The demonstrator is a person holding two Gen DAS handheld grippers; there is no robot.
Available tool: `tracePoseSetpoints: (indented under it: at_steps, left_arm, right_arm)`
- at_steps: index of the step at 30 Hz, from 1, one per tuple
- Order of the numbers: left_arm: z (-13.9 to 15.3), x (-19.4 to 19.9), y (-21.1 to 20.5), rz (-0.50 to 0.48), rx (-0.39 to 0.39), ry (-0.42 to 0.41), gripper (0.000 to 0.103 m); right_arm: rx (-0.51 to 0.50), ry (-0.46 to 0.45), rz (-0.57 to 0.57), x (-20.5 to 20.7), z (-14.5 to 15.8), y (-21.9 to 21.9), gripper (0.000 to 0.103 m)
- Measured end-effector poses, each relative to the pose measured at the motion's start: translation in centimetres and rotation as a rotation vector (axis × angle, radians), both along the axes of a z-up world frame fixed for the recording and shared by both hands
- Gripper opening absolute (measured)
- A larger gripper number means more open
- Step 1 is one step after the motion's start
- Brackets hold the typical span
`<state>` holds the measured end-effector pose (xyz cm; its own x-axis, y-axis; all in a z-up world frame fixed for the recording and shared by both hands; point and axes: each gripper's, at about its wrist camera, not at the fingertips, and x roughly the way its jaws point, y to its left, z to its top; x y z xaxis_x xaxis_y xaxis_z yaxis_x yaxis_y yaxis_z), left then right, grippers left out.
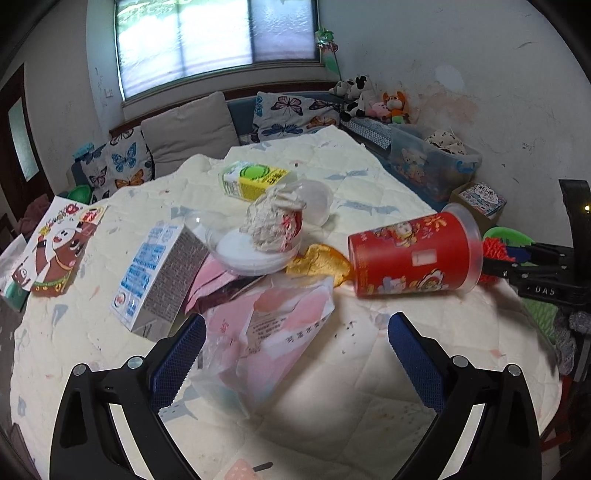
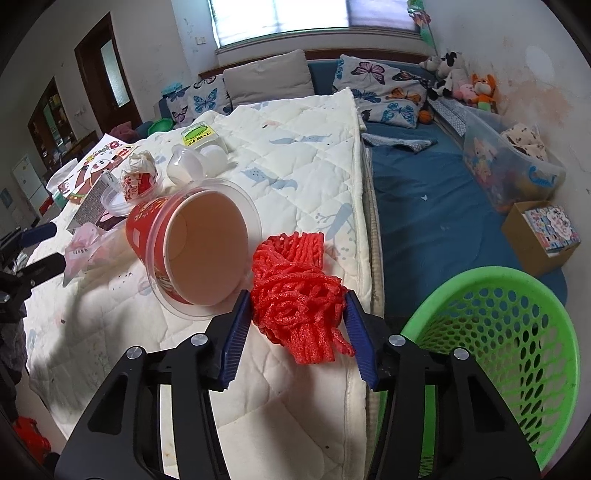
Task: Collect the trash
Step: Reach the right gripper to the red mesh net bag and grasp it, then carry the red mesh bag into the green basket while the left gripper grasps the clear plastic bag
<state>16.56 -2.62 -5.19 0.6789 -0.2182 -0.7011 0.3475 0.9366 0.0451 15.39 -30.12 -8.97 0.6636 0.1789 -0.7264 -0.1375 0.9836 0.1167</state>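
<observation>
Quilted white cover (image 2: 303,155) — littered — beside blue sofa (image 2: 424,206), window (image 1: 218,33) behind.

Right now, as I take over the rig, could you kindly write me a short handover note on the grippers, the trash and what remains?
Right gripper: pads pressed on the red foam net at the quilt's edge, not yet lifted.
Left gripper: open, jaws either side of the pink plastic bag, nothing held.
Green basket: beside the quilt, on the right, below its edge; no trash seen inside.
Still on the quilt: red cup on its side, gold wrapper, clear lid with crumpled paper, blue-and-white carton, yellow-green carton.
Done: nothing binned. Left: drop the net in, then the rest.
</observation>
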Motion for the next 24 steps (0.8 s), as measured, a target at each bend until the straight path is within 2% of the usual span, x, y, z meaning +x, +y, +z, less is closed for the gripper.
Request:
tracePoseSetpoints:
  at_steps: [4,8,15,18,20,24]
  left_arm:
    - [-0.8,0.3,0.4,-0.004,0.004,0.010,0.094]
    - [-1.7,0.9,0.6,-0.006,0.027,0.030,0.081]
    - [-3.4,1.9,0.8,-0.010,0.077,0.063,0.077]
    - [-4.0,2.5,1.0,-0.003,0.083,0.087,0.067]
    - [-4.1,2.6,1.0,-0.002,0.082,0.094,0.056]
    - [-3.9,2.5,1.2,-0.006,0.071,0.087,0.044]
  right_arm:
    - [-0.001,-0.005,-0.009,-0.1,0.2,0.1,0.048]
    - [0.003,-0.006,-0.015,-0.3,0.4,0.1,0.048]
    - [0.013,-0.002,-0.027,-0.8,0.5,0.1,0.047]
    - [0.014,-0.004,-0.032,-1.0,0.7,0.1,0.047]
    - [0.017,-0.009,-0.039,-1.2,0.9,0.1,0.047]
    - [0.028,-0.017,-0.053,-1.8,1.3,-0.1,0.047]
